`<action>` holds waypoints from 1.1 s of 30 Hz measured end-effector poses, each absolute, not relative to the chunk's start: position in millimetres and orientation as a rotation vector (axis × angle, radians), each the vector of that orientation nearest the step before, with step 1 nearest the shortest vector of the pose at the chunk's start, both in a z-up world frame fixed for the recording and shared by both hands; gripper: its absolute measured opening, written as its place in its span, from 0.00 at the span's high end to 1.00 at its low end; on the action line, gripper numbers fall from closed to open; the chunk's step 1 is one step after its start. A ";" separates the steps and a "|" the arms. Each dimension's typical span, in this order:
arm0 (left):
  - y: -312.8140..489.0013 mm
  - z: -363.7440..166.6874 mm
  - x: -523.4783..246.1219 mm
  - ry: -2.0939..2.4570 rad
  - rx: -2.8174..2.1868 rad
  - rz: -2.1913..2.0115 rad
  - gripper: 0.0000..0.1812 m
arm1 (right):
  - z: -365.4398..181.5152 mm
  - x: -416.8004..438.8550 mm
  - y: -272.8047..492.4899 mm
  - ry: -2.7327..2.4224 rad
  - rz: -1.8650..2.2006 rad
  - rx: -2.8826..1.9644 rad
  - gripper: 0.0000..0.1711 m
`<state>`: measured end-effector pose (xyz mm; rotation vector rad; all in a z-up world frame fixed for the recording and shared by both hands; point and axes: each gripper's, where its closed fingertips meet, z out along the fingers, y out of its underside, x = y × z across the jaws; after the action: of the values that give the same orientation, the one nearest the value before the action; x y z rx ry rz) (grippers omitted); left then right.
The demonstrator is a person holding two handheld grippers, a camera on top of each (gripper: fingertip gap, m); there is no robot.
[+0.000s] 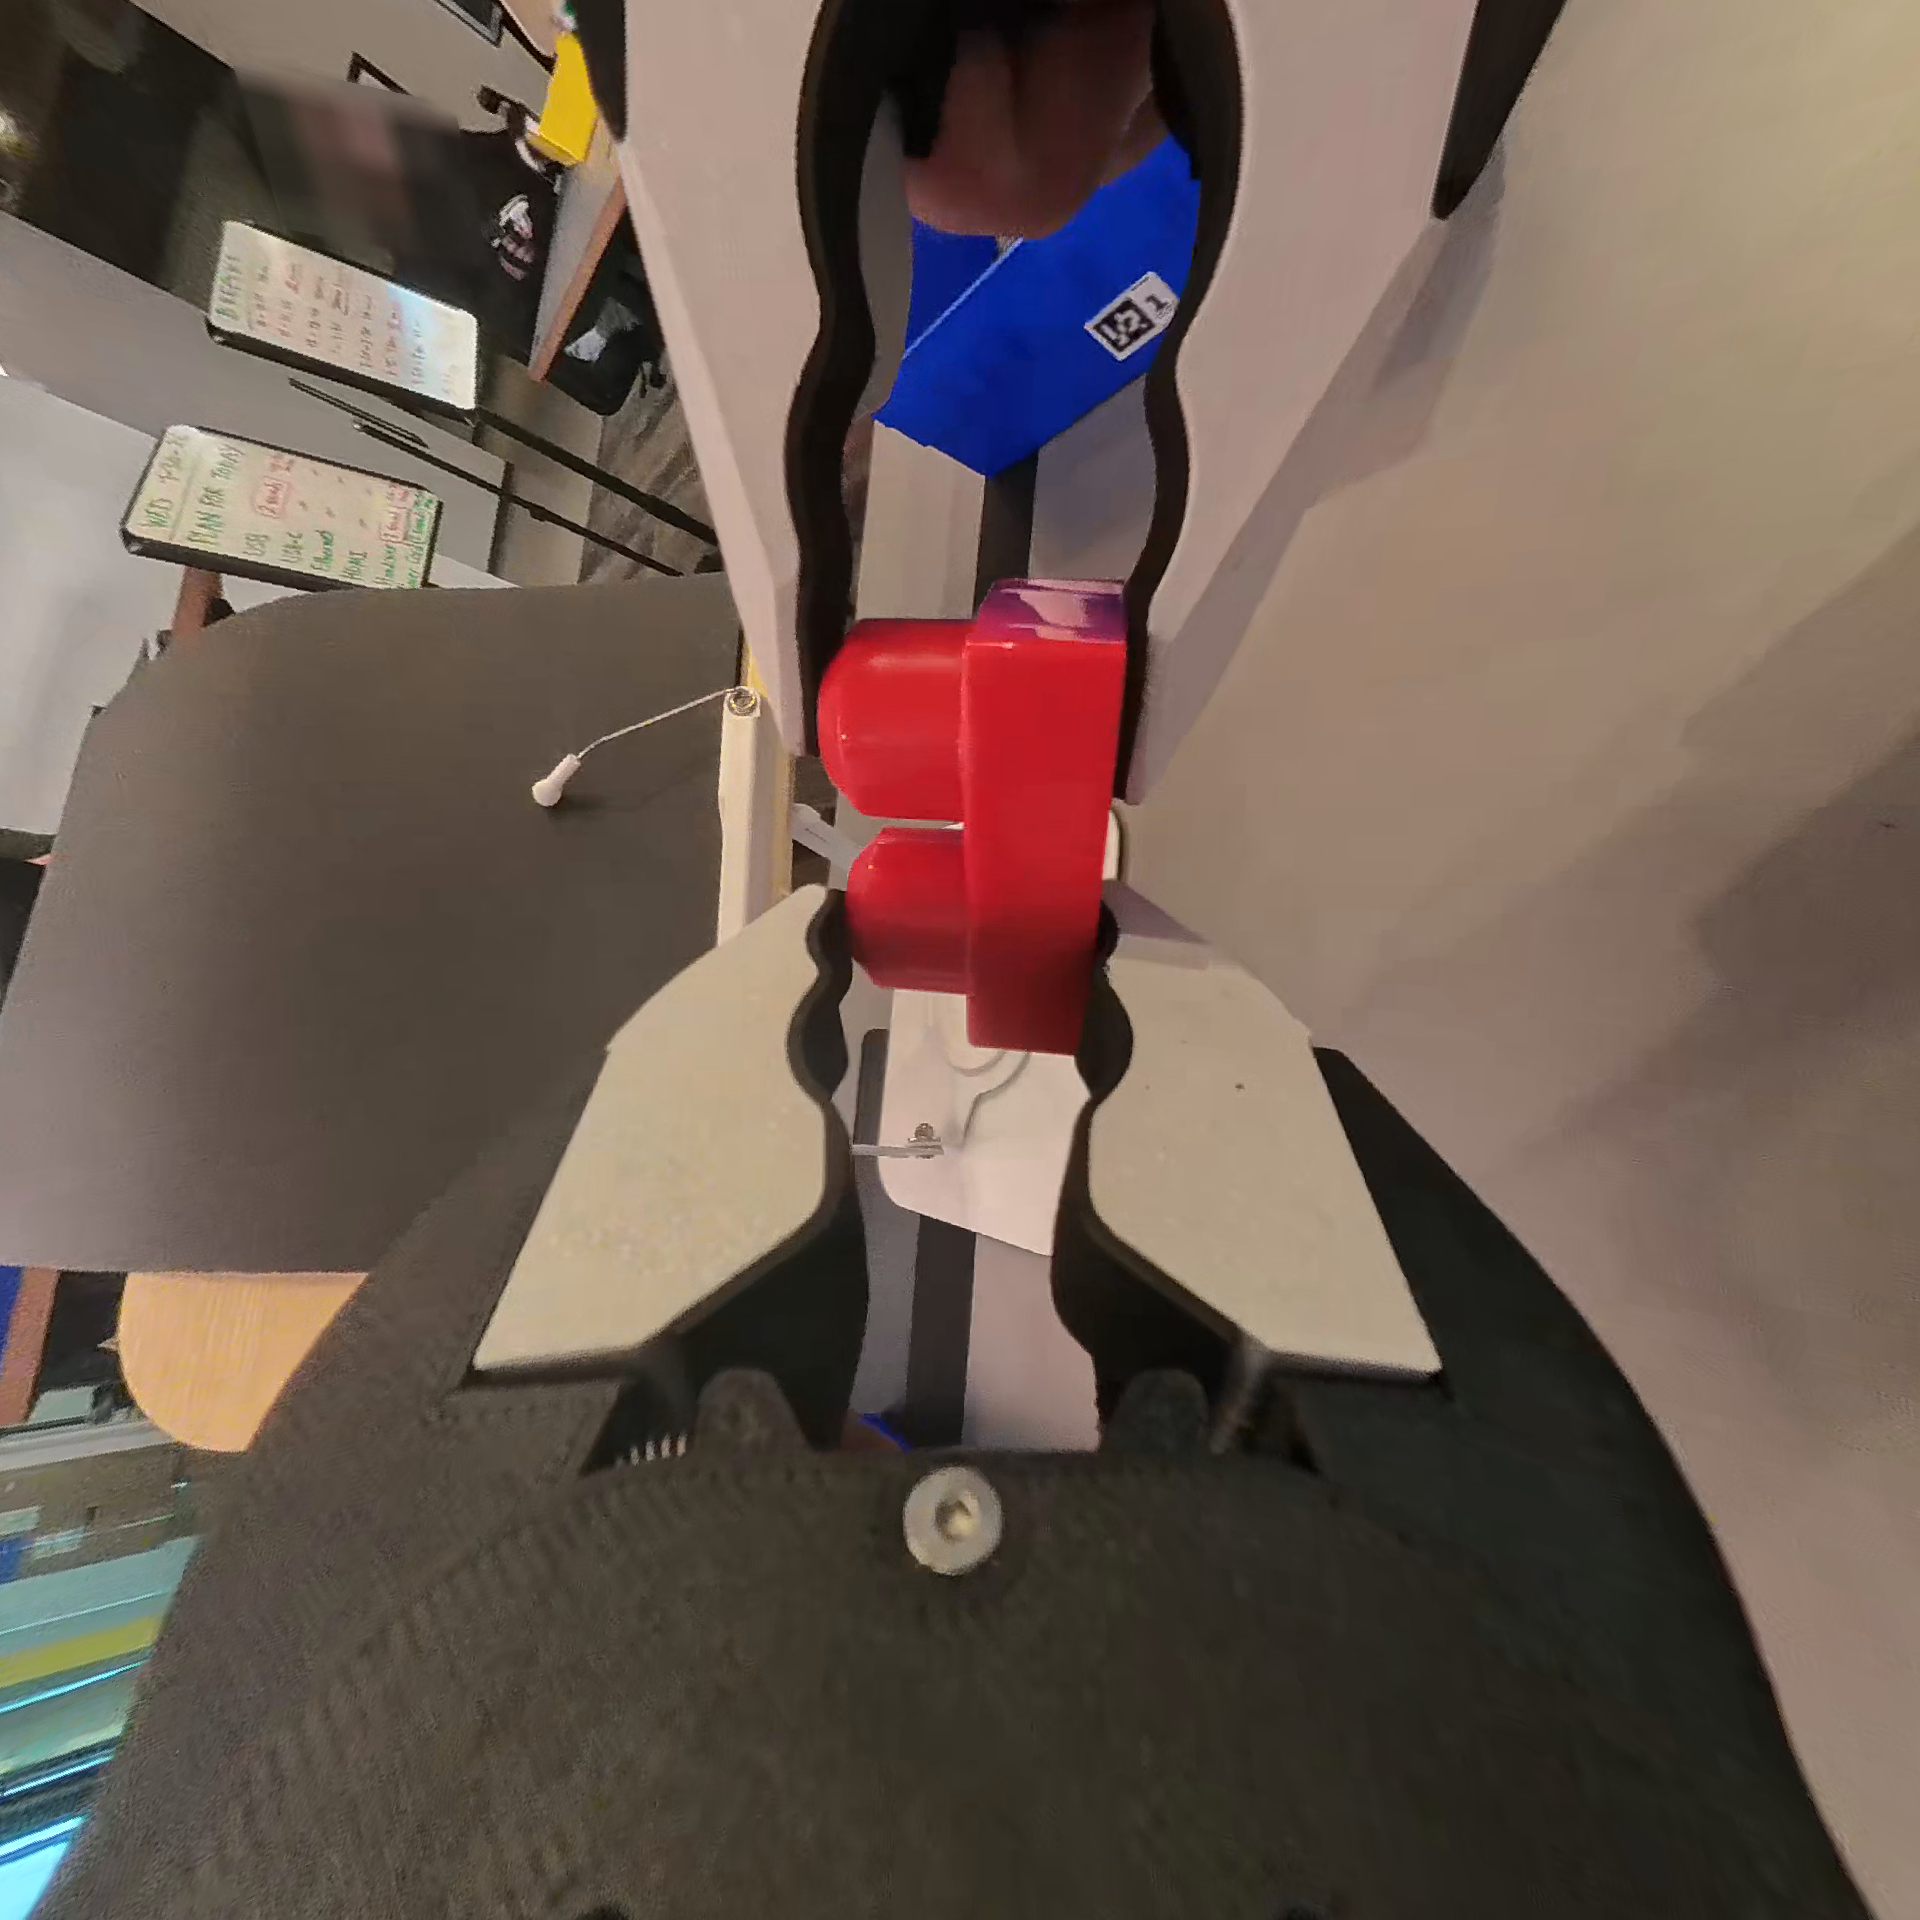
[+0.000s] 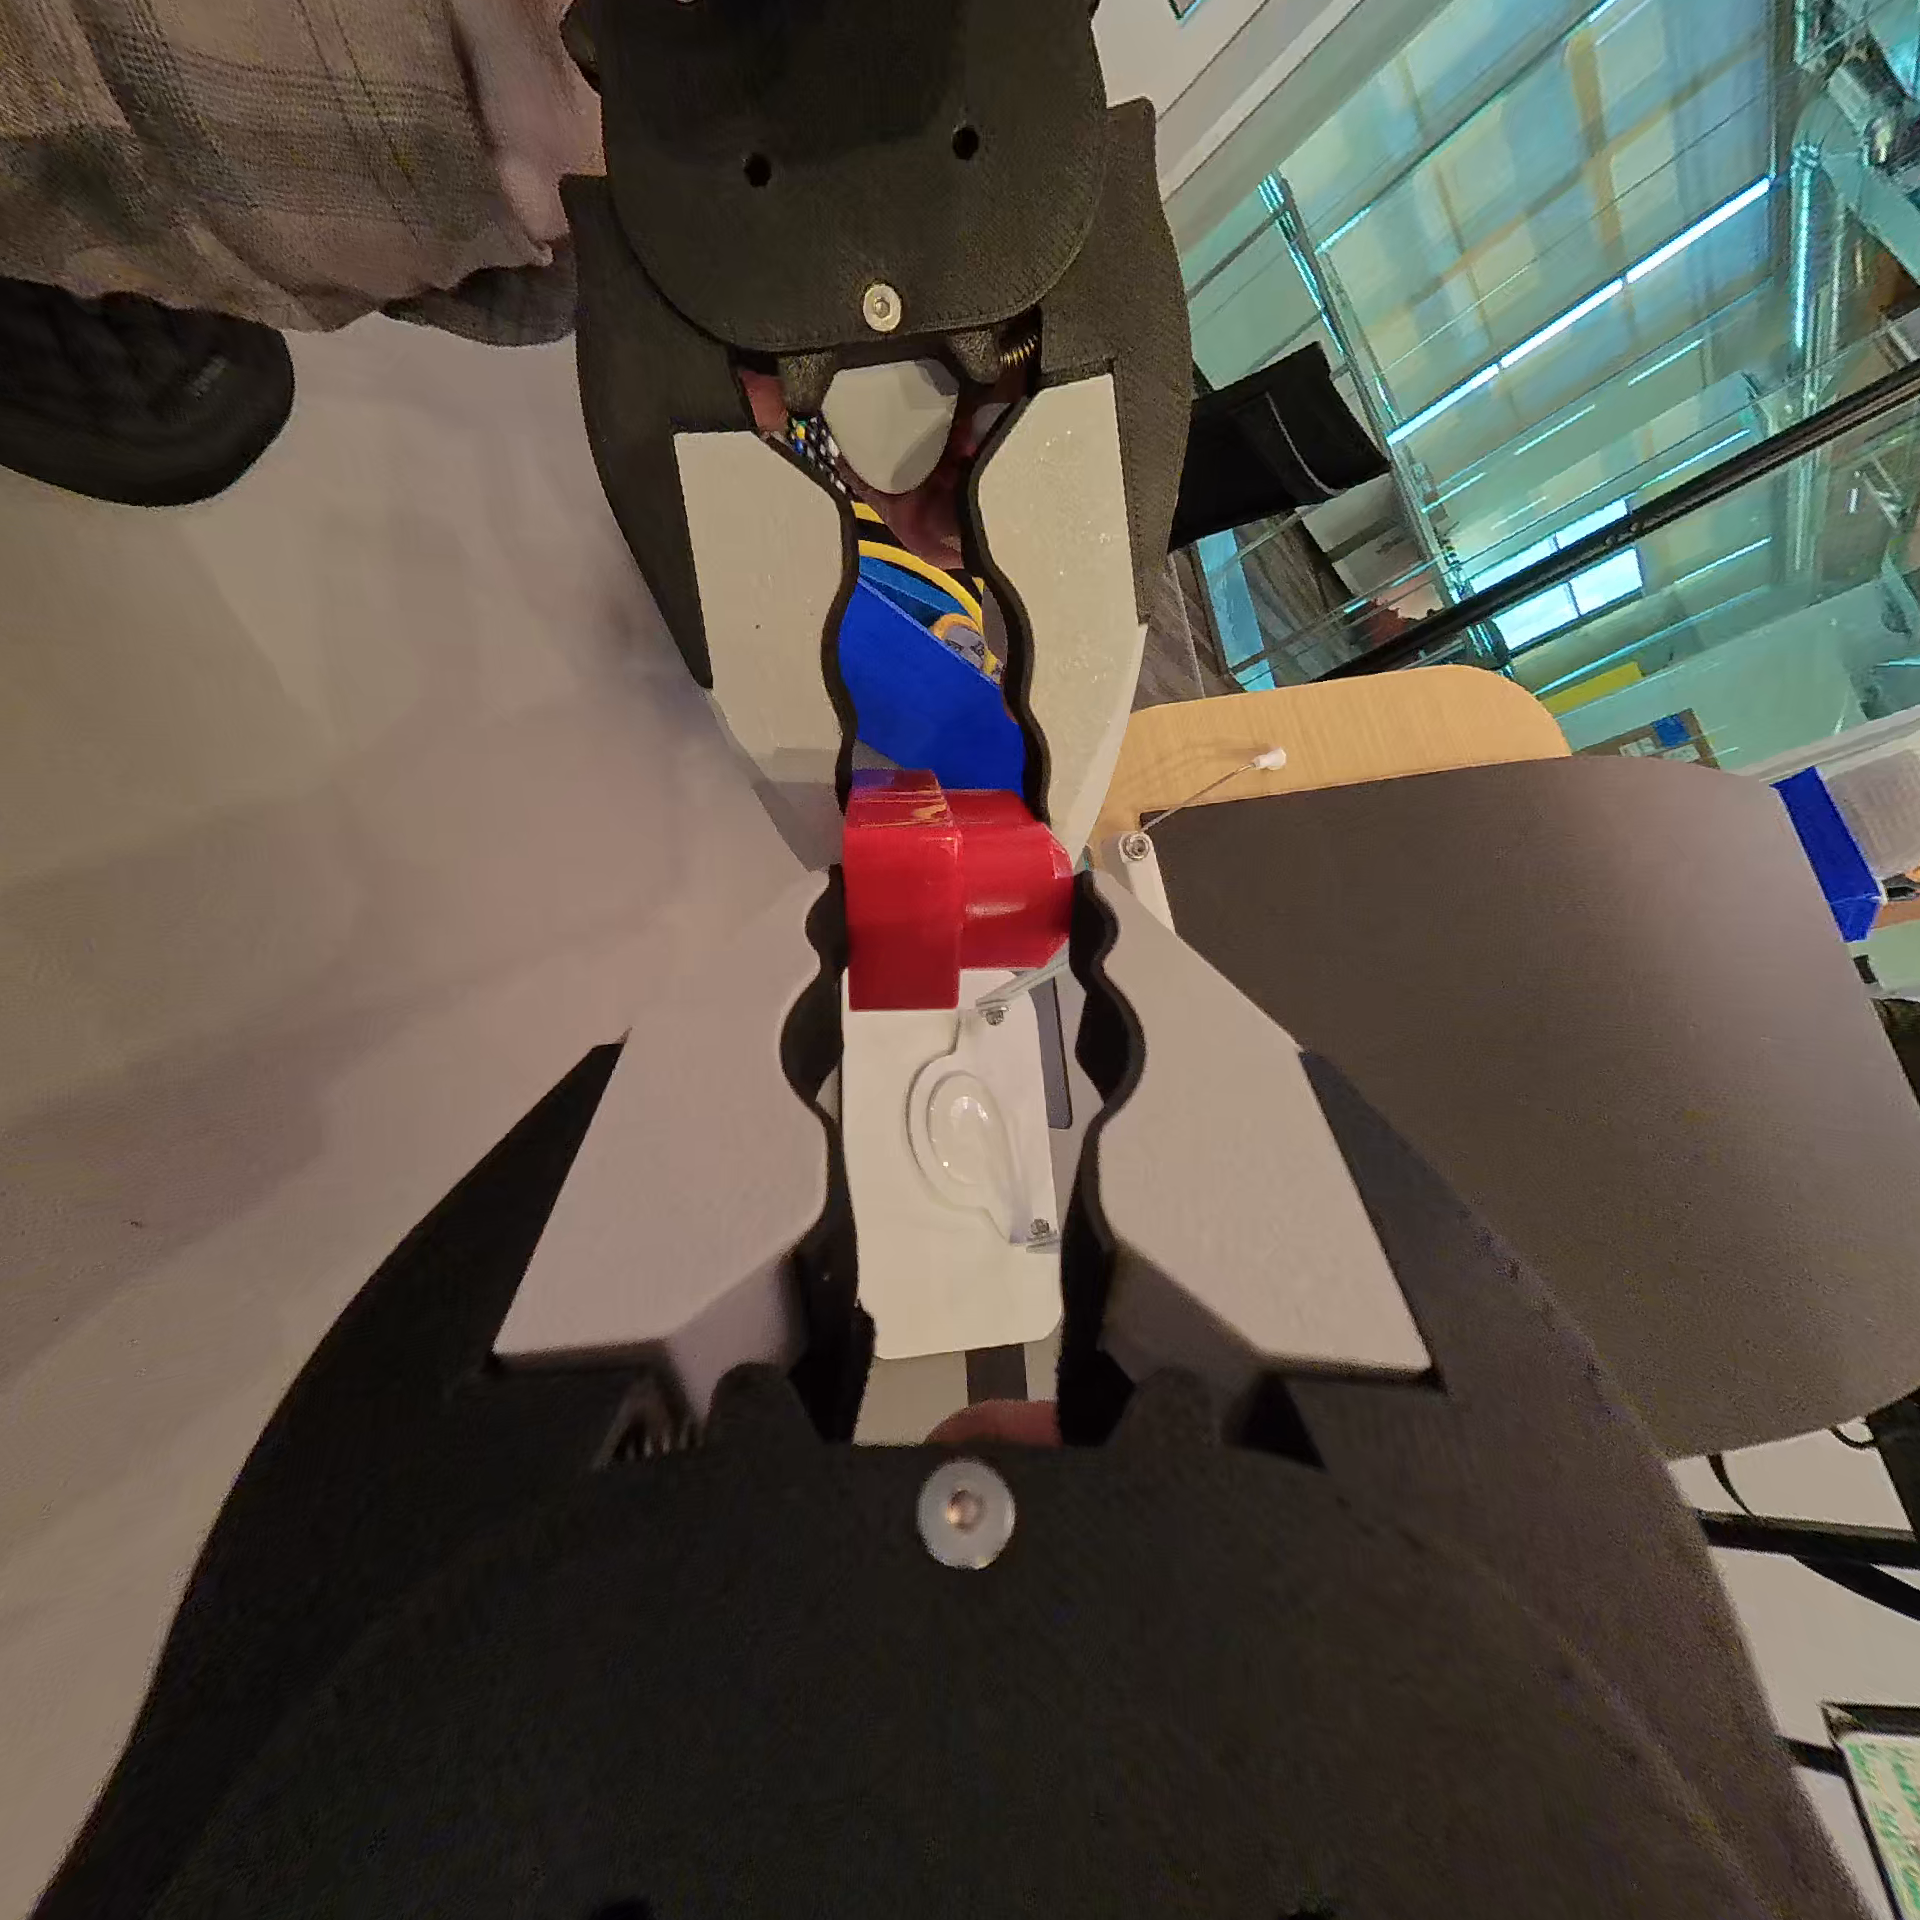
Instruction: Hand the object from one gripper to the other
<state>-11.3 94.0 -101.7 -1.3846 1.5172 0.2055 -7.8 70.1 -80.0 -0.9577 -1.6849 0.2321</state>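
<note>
red block (image 1: 997, 821) mid-frame, between both tips | left gripper (image 1: 971, 935) clamps its lower end | right gripper (image 2: 956, 914) pinches too | rigid, light, glossy (likely slippery): grip flat faces, not studs

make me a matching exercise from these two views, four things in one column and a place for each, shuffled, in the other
Things
1. red block
2. blue box
3. whiteboards
4. tan wooden board

Places
A. far left background, left wrist view
B. behind the dark grey panel, right wrist view
C. held by both the left gripper and the right gripper
D. seen between the right gripper's fingers, beyond the block

Pairs: 1-C, 2-D, 3-A, 4-B
</note>
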 end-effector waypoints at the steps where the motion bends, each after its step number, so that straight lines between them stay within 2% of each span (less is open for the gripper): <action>1: 95.6 -100.4 -11.3 1.507 -1.379 0.211 0.77 | -78.6 -7.6 71.7 -1.674 0.218 -0.957 0.76; 3: 100.0 -95.3 -11.9 1.472 -1.365 0.228 0.77 | -72.7 -7.2 74.3 -1.641 0.204 -0.953 0.75; 5: 106.5 -89.1 -15.5 1.425 -1.361 0.268 0.77 | -63.1 -5.2 77.0 -1.591 0.205 -0.955 0.66; 8: 117.1 -73.6 -20.3 1.318 -1.335 0.332 0.77 | -48.6 1.9 86.8 -1.497 0.221 -1.009 0.61; 15: 143.8 -23.9 -34.2 0.931 -1.121 0.751 0.77 | -16.8 1.8 97.3 -1.224 0.584 -1.187 0.60; 22: 141.6 -15.5 -26.1 0.736 -0.936 0.913 0.77 | -24.5 -7.9 118.1 -1.117 0.554 -1.276 0.65; 28: 140.7 -21.5 -18.4 0.733 -0.879 0.903 0.77 | -29.0 -10.5 122.4 -1.111 0.538 -1.257 0.79; 33: 142.2 -23.9 -16.9 0.736 -0.890 0.871 0.77 | -30.7 -9.3 123.1 -1.123 0.532 -1.244 0.80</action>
<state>-16.9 142.2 -23.9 -0.8902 0.7360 0.8711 -9.3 123.1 -30.7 -1.2440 -1.1234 0.5321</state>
